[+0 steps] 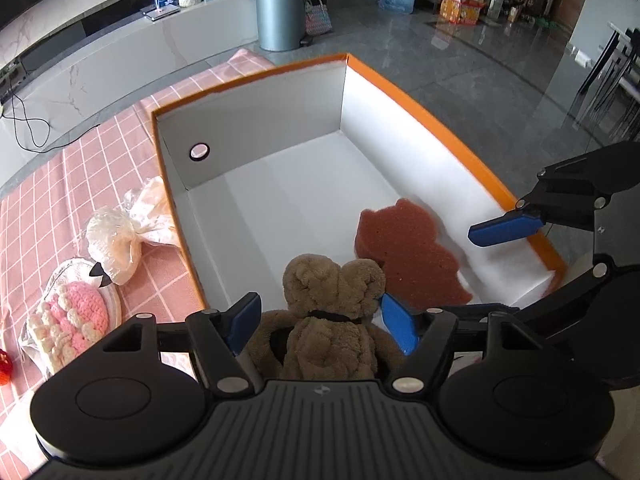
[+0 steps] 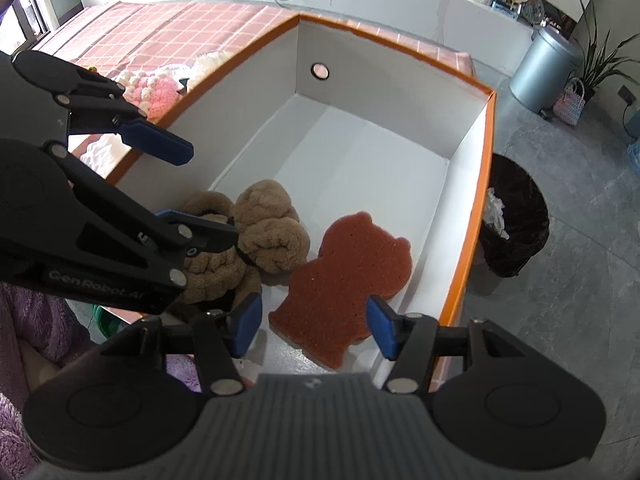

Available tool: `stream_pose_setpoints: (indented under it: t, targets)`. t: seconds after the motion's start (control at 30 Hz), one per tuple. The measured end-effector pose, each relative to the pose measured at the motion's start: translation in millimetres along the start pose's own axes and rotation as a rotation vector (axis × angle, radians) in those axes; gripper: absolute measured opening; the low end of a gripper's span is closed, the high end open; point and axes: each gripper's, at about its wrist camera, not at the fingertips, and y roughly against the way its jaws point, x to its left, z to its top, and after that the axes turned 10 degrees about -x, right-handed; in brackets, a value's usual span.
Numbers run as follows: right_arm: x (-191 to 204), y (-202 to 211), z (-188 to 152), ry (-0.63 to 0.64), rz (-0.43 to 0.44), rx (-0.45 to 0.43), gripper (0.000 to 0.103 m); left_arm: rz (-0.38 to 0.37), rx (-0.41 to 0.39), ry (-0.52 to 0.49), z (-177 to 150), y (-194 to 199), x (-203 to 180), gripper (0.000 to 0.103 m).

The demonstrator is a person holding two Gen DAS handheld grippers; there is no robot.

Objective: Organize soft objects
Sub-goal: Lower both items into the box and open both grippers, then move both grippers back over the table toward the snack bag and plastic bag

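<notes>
Brown plush teddy bear (image 1: 328,320) is flanked by the open left gripper (image 1: 320,320) inside the orange-rimmed white box (image 1: 440,128). Reddish bear-shaped sponge (image 2: 344,280) is lain flat beside it, below the open, empty right gripper (image 2: 314,326).

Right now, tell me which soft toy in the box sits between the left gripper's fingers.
The brown plush bear. It sits between the left gripper's open fingers, while the flat reddish bear-shaped sponge lies beside it on the box floor.

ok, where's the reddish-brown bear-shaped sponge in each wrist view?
Left wrist: reddish-brown bear-shaped sponge right of centre, on the box floor, beside the tan plush bear.
Right wrist: sponge lower centre, just ahead of the right gripper.
Shared landmark: round hole in the box's end wall.
</notes>
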Motion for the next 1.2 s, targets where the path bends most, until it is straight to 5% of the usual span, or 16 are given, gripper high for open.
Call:
stream_pose_setpoints:
  t: [0.67,1.2]
  targets:
    - [32,65,9,-0.075,-0.088,-0.243,0.077,-0.022,-0.31,0.119,-23,99,44,0.085]
    - [129,64,-4,-0.214,0.015,-0.577,0.081,0.184,-0.468,0.245,-104,146,108,0.085]
